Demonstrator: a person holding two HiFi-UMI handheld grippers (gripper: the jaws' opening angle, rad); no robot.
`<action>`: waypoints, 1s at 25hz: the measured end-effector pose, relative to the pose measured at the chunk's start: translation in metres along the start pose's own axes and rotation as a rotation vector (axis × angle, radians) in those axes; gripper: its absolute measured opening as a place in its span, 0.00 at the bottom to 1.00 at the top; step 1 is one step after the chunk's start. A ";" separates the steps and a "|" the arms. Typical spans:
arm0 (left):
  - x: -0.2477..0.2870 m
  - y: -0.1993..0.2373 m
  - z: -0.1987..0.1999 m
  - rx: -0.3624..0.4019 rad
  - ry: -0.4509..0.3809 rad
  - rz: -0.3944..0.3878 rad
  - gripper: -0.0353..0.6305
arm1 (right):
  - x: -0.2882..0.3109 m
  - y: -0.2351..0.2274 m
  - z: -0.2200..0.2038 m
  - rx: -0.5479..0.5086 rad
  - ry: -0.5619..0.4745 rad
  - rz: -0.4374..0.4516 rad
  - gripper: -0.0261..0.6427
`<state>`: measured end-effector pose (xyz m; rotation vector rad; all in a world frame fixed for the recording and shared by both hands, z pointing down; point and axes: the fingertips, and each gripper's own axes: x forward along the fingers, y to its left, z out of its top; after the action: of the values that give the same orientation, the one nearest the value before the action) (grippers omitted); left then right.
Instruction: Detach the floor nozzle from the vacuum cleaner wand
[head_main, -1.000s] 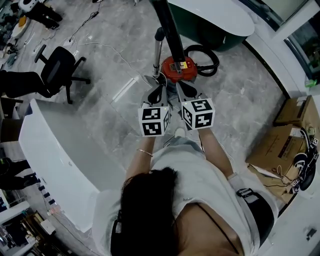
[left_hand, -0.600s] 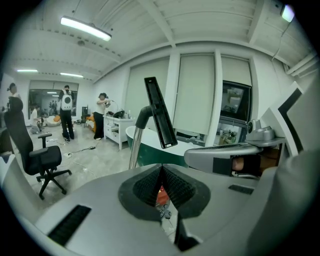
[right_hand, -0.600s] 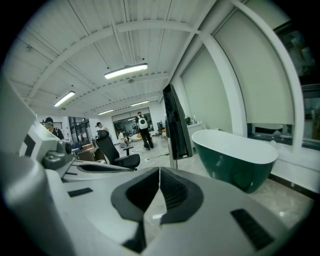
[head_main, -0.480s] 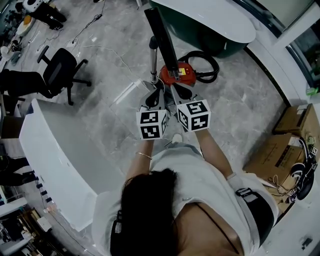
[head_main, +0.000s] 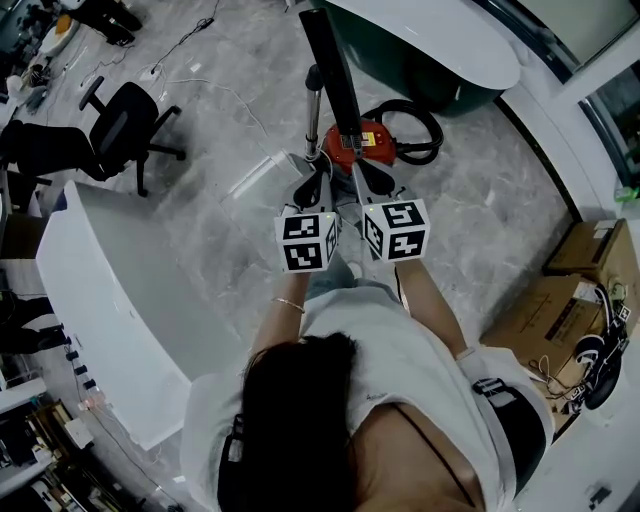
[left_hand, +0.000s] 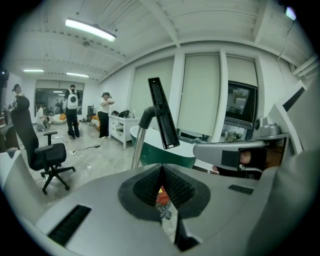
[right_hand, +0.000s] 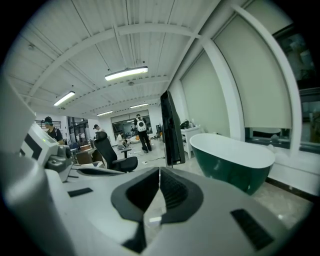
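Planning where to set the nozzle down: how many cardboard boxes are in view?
2, both at the head view's right edge: far box above, near box just below it in the picture. Others may lie out of frame.

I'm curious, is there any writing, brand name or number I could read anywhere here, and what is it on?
No text here is legible.
Too small to read: the yellow label on the round red vacuum cleaner body.
Too blurred to read: print on the brown cardboard boxes.
Square patterns, not letters: the black-and-white cubes.
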<state>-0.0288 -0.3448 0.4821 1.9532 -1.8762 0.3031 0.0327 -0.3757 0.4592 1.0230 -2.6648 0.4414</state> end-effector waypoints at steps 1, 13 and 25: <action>0.000 -0.001 0.000 0.001 0.000 0.000 0.06 | -0.002 -0.001 0.001 0.003 -0.004 -0.003 0.06; 0.003 -0.004 0.002 0.002 -0.019 -0.003 0.06 | -0.017 -0.006 0.005 0.002 -0.016 0.019 0.06; 0.016 0.016 0.009 0.001 -0.015 -0.013 0.06 | -0.003 -0.009 0.015 0.003 -0.026 -0.008 0.06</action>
<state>-0.0451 -0.3637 0.4832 1.9729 -1.8727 0.2866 0.0388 -0.3856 0.4463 1.0469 -2.6829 0.4327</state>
